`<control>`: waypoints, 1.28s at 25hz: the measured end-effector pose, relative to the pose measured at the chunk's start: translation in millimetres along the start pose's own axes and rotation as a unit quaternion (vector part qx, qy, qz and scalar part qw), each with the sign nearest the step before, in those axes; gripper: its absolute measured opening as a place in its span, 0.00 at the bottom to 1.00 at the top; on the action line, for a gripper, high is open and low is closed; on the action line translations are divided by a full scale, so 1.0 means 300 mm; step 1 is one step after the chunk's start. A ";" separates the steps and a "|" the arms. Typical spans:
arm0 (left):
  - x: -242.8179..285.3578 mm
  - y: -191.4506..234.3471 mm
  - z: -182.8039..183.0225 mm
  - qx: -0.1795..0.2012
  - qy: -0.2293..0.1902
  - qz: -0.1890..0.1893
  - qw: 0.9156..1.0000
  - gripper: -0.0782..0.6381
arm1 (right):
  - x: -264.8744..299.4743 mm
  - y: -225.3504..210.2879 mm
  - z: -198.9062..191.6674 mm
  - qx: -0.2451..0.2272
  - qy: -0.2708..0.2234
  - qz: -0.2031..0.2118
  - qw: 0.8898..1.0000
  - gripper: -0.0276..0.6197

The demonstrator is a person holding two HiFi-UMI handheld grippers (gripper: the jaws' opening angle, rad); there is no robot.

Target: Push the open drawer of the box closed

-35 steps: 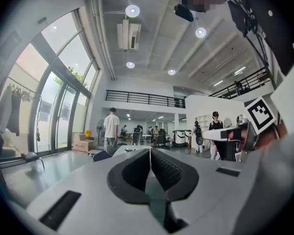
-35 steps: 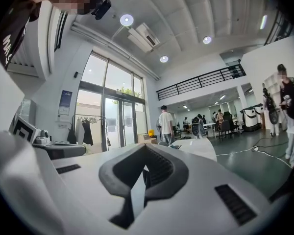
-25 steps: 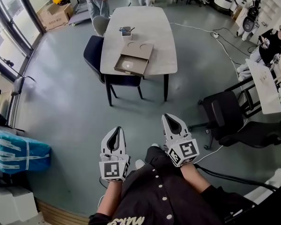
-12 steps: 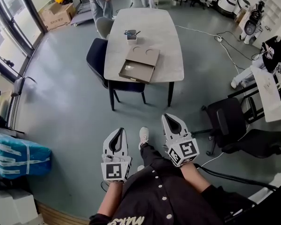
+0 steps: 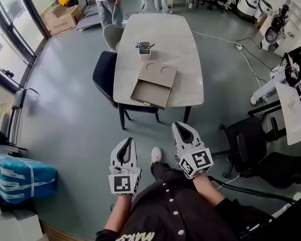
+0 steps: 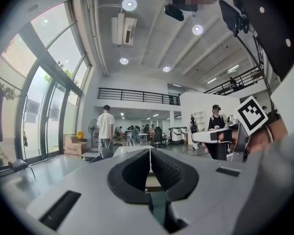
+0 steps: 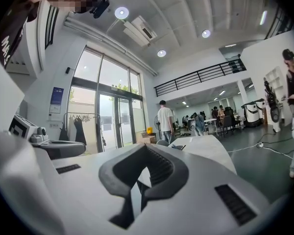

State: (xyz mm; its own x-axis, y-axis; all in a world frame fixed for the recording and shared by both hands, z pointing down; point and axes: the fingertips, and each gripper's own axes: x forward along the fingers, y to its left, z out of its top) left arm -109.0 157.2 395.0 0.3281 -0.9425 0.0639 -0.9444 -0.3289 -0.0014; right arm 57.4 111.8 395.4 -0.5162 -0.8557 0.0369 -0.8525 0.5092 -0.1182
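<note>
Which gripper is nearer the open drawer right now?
Right gripper, slightly: held forward, right of the drawer. Left gripper sits further back, to its left. Both short of the table.

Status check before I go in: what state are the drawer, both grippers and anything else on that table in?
Flat tan box: lying flat on the grey table.
Its drawer: open, pulled out toward the table's near edge.
Left gripper: shut, empty, well short of the table.
Right gripper: shut, empty, well short of the table.
Small grey pen cup: upright, pens inside, beyond the box.
</note>
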 end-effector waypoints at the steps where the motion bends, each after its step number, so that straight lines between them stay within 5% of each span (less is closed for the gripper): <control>1: 0.039 0.017 0.011 0.002 -0.001 0.000 1.000 0.13 | 0.042 -0.018 0.009 0.001 0.001 0.001 1.000 0.04; 12: 0.402 0.228 0.084 -0.005 -0.004 0.035 0.999 0.13 | 0.449 -0.216 0.114 -0.011 -0.016 0.008 1.000 0.04; 23: 0.556 0.330 0.071 -0.005 0.006 0.039 0.999 0.13 | 0.650 -0.280 0.104 -0.007 -0.003 0.010 1.000 0.04; 32: 0.747 0.453 0.067 -0.013 0.016 -0.023 1.000 0.13 | 0.797 -0.316 0.111 -0.017 0.007 -0.050 0.999 0.04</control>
State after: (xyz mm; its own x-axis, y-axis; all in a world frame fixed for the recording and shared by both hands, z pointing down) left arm -163.4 -99.8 388.9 0.3704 -0.9240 0.0947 -0.9288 -0.3694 0.0280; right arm 17.6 -144.1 382.3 -0.4287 -0.9014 0.0600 -0.9023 0.4239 -0.0787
